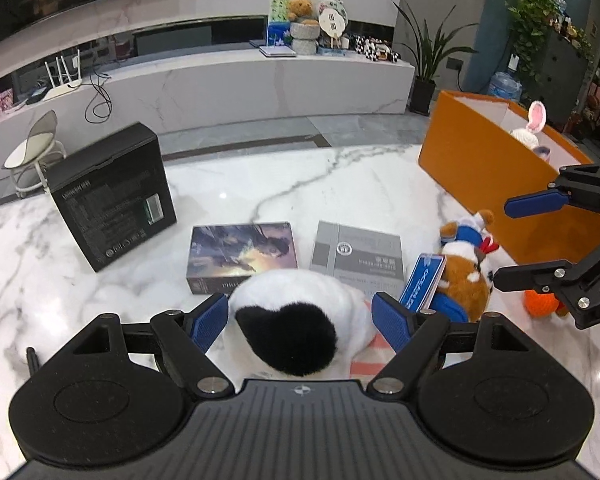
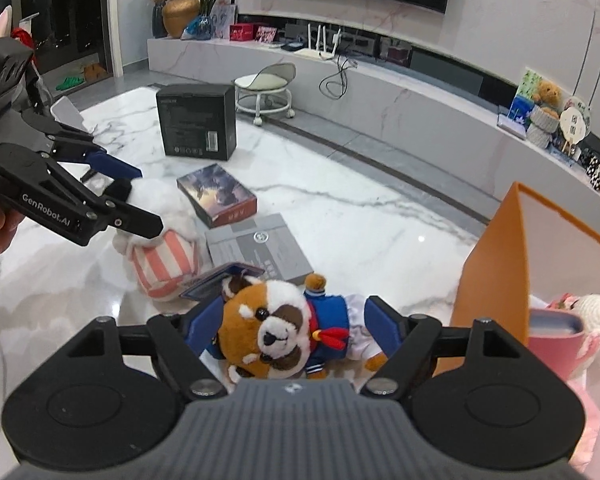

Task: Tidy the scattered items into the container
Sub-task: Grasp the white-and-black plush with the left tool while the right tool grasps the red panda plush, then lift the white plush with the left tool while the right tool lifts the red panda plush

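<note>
On the marble floor, my left gripper (image 1: 300, 320) stands spread around the white plush (image 1: 296, 320), my right gripper (image 2: 294, 326) spread around the red panda plush (image 2: 276, 320). At two o'clock the orange container (image 2: 496, 264) stands near; open floor lies beyond the books (image 1: 356, 252) at twelve.

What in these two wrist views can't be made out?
- Orange container interior: left view, its near wall hides it; right view, the frame edge cuts it.
- Black-and-white plush face: turned away in left view, left gripper covers it in right.
- Grey box print: too small.
</note>
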`<action>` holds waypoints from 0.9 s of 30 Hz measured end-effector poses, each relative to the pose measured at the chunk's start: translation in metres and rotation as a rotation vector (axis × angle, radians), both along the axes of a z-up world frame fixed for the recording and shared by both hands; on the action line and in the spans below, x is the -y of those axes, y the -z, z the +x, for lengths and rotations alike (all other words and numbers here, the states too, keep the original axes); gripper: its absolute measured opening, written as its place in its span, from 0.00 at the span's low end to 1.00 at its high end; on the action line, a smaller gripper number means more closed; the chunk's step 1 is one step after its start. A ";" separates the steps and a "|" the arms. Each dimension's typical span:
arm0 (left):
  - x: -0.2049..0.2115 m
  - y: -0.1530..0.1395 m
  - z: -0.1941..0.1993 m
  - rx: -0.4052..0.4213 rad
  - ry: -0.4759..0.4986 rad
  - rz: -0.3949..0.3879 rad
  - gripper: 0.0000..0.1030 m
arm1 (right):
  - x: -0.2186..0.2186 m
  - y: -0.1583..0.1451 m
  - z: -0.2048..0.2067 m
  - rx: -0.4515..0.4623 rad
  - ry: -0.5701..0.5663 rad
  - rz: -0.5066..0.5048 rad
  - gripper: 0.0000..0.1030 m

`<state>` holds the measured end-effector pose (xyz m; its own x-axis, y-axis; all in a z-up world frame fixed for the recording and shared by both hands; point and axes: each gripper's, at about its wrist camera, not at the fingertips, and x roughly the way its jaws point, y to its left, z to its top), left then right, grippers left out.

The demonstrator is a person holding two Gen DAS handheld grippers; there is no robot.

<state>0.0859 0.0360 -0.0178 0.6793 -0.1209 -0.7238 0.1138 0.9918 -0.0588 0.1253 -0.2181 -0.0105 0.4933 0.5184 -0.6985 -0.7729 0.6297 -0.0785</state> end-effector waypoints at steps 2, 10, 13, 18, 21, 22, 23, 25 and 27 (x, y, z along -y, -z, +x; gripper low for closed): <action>0.001 0.003 0.000 0.010 0.005 0.000 0.93 | -0.003 0.006 0.001 -0.004 -0.008 -0.013 0.77; -0.002 0.015 0.004 0.005 -0.005 -0.048 1.00 | -0.017 0.026 0.004 -0.024 -0.031 -0.044 0.79; -0.007 0.019 0.007 0.001 -0.018 -0.101 1.00 | -0.019 0.027 0.006 -0.031 -0.032 -0.036 0.81; -0.016 0.028 0.011 -0.020 -0.060 -0.219 1.00 | -0.022 0.030 0.007 -0.034 -0.055 -0.029 0.83; -0.020 0.033 0.013 -0.032 -0.082 -0.278 1.00 | -0.022 0.030 0.007 -0.033 -0.068 -0.025 0.84; -0.020 0.034 0.013 -0.032 -0.084 -0.285 1.00 | -0.023 0.031 0.007 -0.032 -0.077 -0.024 0.85; -0.020 0.035 0.013 -0.029 -0.083 -0.286 1.00 | -0.023 0.031 0.006 -0.032 -0.086 -0.023 0.86; -0.019 0.036 0.014 -0.022 -0.084 -0.289 1.00 | -0.025 0.033 0.004 -0.030 -0.109 -0.028 0.92; -0.017 0.039 0.015 -0.020 -0.085 -0.297 1.00 | -0.029 0.038 -0.001 -0.013 -0.144 -0.061 0.95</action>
